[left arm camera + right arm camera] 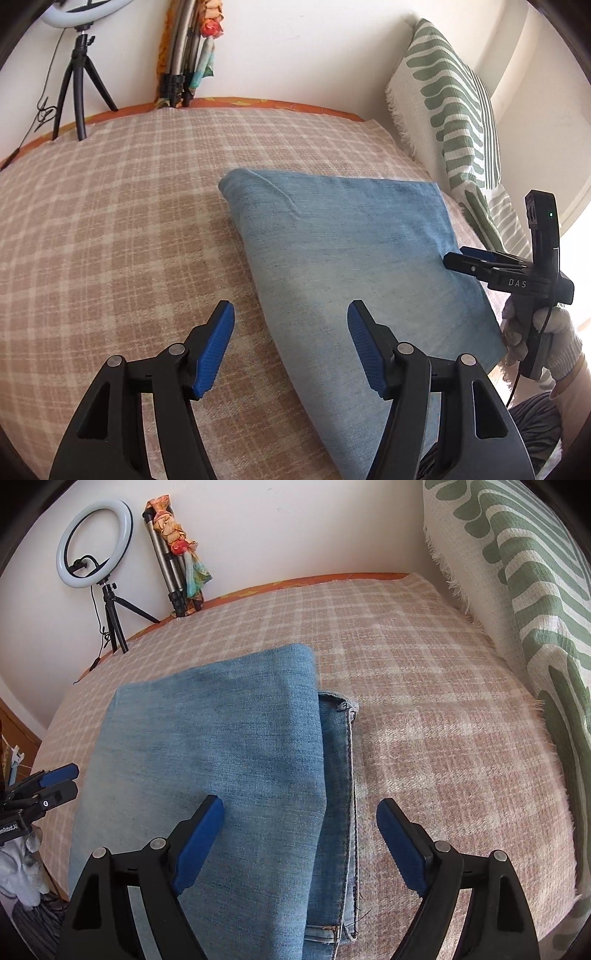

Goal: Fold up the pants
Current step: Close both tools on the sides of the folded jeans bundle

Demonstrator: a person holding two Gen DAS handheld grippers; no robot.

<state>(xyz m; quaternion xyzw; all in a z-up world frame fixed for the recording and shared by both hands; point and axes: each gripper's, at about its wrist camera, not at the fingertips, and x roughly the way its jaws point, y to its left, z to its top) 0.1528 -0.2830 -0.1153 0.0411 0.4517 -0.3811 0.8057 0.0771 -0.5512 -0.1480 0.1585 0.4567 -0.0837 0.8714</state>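
The jeans sit folded into a flat blue rectangle on the checked blanket, with a seamed under-layer peeking out along the right edge. Right gripper hangs above the near end, jaws spread wide, nothing pinched. Left gripper is off the left edge, jaws apart and empty too. Green-striped pillow leans at the right, ring light on its tripod by the wall.

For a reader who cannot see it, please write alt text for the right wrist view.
Folded blue jeans lie on a checked blanket, under the open right gripper, which holds nothing. A ring light stands by the wall behind.
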